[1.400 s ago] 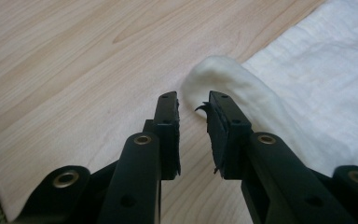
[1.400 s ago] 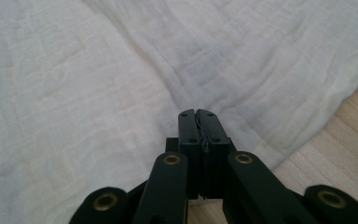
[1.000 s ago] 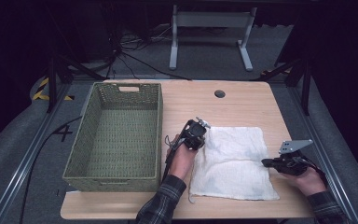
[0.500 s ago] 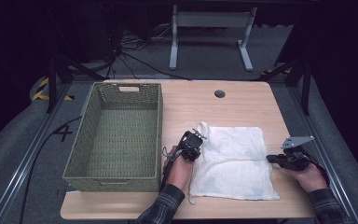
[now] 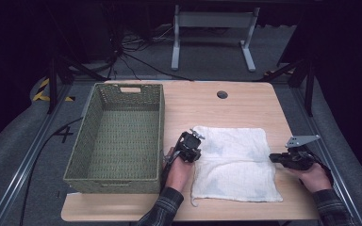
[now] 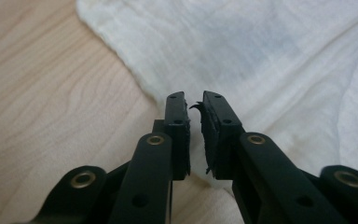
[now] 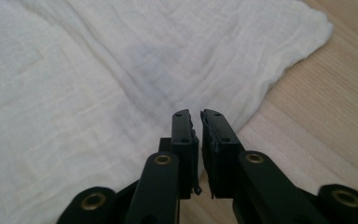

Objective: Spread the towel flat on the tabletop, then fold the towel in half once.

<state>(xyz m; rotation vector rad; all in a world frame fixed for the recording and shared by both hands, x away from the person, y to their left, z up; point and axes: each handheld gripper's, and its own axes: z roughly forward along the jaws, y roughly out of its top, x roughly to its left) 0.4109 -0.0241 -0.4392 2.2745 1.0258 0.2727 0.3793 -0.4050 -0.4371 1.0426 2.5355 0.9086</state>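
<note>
My left gripper [image 6: 193,105] and right gripper [image 7: 196,116] have just been opening; both stand narrowly apart, empty, at the towel's [image 5: 235,162] opposite edges.

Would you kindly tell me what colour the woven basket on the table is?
The basket is olive green, seen best in the high view.

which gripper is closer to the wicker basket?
Left. The left gripper sits at the cloth's left edge, just beside the basket; the right gripper is at the cloth's far right edge.
</note>
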